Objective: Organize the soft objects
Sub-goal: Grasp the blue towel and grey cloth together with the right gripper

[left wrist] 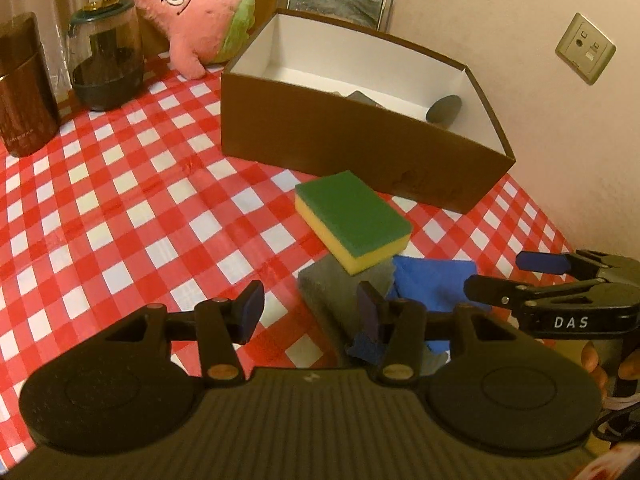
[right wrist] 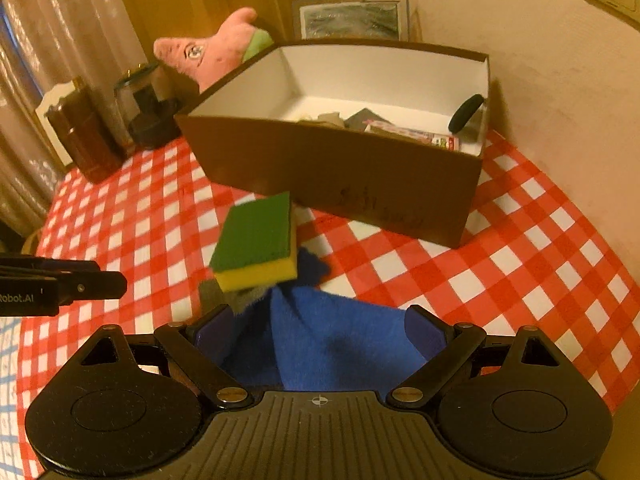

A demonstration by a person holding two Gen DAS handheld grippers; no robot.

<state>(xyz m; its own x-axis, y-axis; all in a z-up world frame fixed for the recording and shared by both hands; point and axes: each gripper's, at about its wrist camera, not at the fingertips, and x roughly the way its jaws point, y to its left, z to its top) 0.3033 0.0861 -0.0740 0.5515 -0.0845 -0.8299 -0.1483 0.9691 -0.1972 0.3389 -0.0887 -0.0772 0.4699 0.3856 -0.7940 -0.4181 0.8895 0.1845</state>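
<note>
A rectangular sponge with a green scouring top and yellow foam base (left wrist: pixel 354 220) sits at the centre of the left wrist view, resting tilted on a grey block-shaped sponge (left wrist: pixel 332 292). In the right wrist view the same pair shows left of centre. Touching them at the right is a crumpled blue cloth (right wrist: pixel 340 340), which fills the lower middle of the right wrist view. All three lie on the worktop under a red-and-white checked cover (left wrist: pixel 120 208).

The left tongs (left wrist: pixel 310 312) at the bottom of their own view stand partly open with nothing gripped; the grey sponge lies between and beyond the blue pads, and whether the right-hand pad touches it I cannot tell. The right tongs (right wrist: pixel 320 334) stand wide open, one pad on each side of the blue cloth, not pressing it. In the left wrist view the right tongs enter from the right edge, their black body lettered "DAS". In the right wrist view the left tongs enter from the left edge, lettered "Robot.AI".

Just behind the sponges stands an open brown cardboard box with a white inside (right wrist: pixel 332 168); faint writing on its front wall is unreadable. Inside lie several small things, among them a printed packet too small to read. At the upper left of both views are a pink star-shaped plush toy with green shorts (left wrist: pixel 196 16), a clear jar with a dark base (left wrist: pixel 106 64) and a brown cylindrical canister (left wrist: pixel 24 88) with tiny illegible lettering.
</note>
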